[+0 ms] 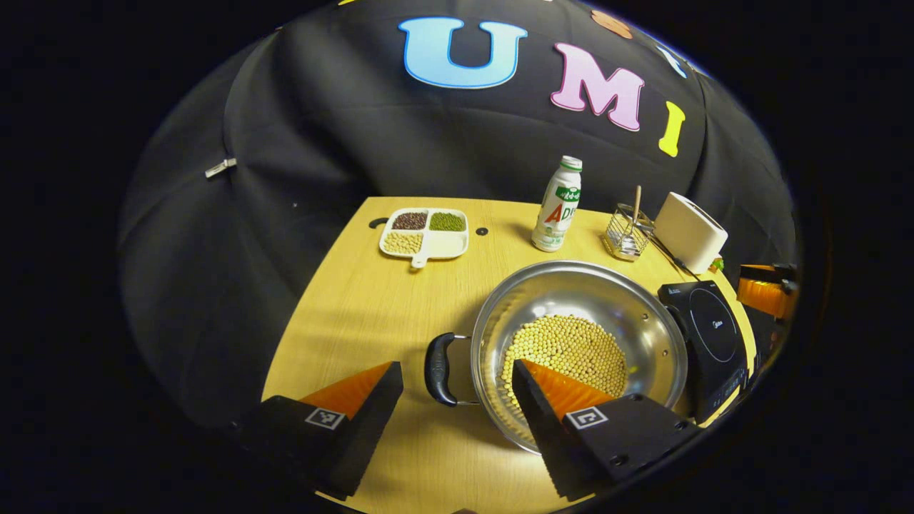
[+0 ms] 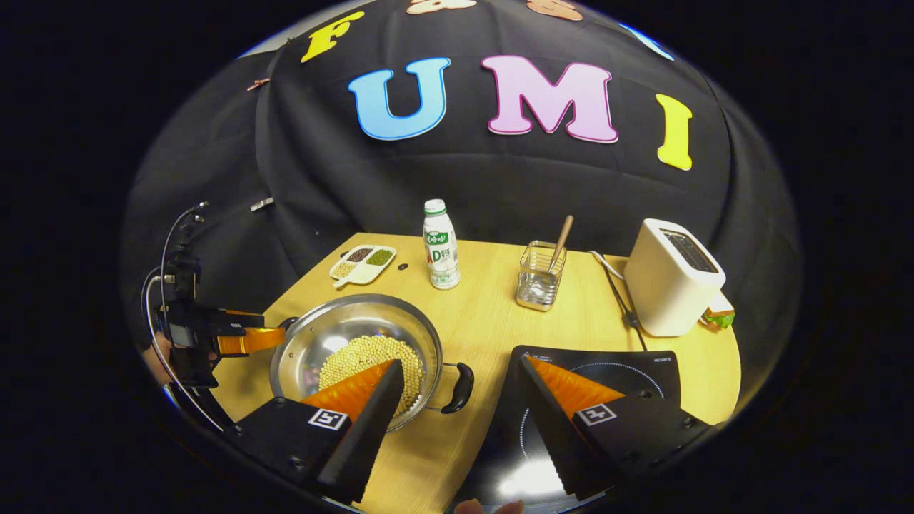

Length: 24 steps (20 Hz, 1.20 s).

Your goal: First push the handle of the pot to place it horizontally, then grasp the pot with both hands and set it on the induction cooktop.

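Left gripper view: the left gripper (image 1: pixel 457 385), jaws open, straddles the near handle (image 1: pixel 437 368) of the bean-filled pot (image 1: pixel 571 343), which rests on the table (image 1: pixel 357 300) beside the cooktop (image 1: pixel 707 335), while the right gripper (image 2: pixel 457 389), likewise open, brackets the opposite handle (image 2: pixel 460 387).

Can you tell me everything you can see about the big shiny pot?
The pot is wide, shallow, shiny metal, with no lid. It sits upright on the wooden table, beside the black cooktop. Yellow beans cover its bottom. A black handle sticks out on each side. Neither pair of tongs grips it.
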{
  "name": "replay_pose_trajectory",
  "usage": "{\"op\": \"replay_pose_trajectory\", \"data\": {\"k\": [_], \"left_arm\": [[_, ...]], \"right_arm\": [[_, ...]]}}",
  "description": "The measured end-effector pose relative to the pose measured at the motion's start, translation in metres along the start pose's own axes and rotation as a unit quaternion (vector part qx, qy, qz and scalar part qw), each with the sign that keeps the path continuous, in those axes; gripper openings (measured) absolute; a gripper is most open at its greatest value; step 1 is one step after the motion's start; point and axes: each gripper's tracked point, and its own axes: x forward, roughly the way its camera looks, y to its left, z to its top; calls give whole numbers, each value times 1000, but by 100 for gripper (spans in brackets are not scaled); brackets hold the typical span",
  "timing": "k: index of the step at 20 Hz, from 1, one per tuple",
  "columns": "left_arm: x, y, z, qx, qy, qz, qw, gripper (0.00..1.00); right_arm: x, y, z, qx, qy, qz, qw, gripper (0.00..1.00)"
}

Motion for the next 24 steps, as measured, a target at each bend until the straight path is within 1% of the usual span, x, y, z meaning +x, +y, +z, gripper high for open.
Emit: {"op": "replay_pose_trajectory", "data": {"k": [4, 6, 7, 8, 11, 14, 15, 16, 17, 18, 19, 20, 21, 22, 23, 24], "left_arm": [[25, 0, -6, 11, 24, -1, 1000, 95], [36, 4, -5, 15, 30, 8, 999, 94], [41, 4, -5, 17, 33, 10, 999, 93], [46, 4, -4, 21, 35, 12, 999, 92], [56, -1, -7, 21, 41, 5, 999, 85], [64, 2, -7, 18, 40, 8, 999, 83], [67, 4, -9, 17, 41, 10, 999, 83], [68, 4, -10, 15, 44, 12, 999, 81], [69, 6, -11, 13, 44, 14, 999, 78], [68, 7, -11, 9, 41, 15, 999, 76], [70, 7, -10, 5, 38, 16, 999, 71], [68, 7, -11, 4, 40, 17, 999, 71], [68, 6, -11, 5, 40, 17, 999, 72], [68, 7, -11, 6, 39, 17, 999, 71], [69, 8, -11, 4, 37, 16, 999, 69], [69, 7, -10, 1, 35, 15, 999, 69]], "right_arm": [[31, 10, -18, 24, 46, 9, 999, 100], [49, 15, -24, 41, 63, 12, 997, 100], [59, 18, -28, 48, 73, 14, 996, 99], [68, 18, -32, 50, 81, 13, 995, 96], [91, 15, -52, 41, 104, 6, 994, 96], [107, 11, -65, 32, 117, 1, 993, 96], [109, 14, -68, 33, 123, 7, 992, 95], [112, 13, -73, 31, 130, 7, 991, 86], [115, 10, -75, 28, 132, 3, 991, 84], [120, 9, -77, 24, 130, 0, 991, 85], [123, 6, -78, 21, 128, -5, 992, 85], [125, 3, -79, 19, 125, -13, 992, 84], [123, 1, -77, 21, 126, -18, 992, 75], [127, 2, -79, 28, 124, -15, 992, 67], [128, 1, -82, 33, 128, -14, 991, 67], [128, 2, -81, 41, 125, -12, 991, 63]]}}
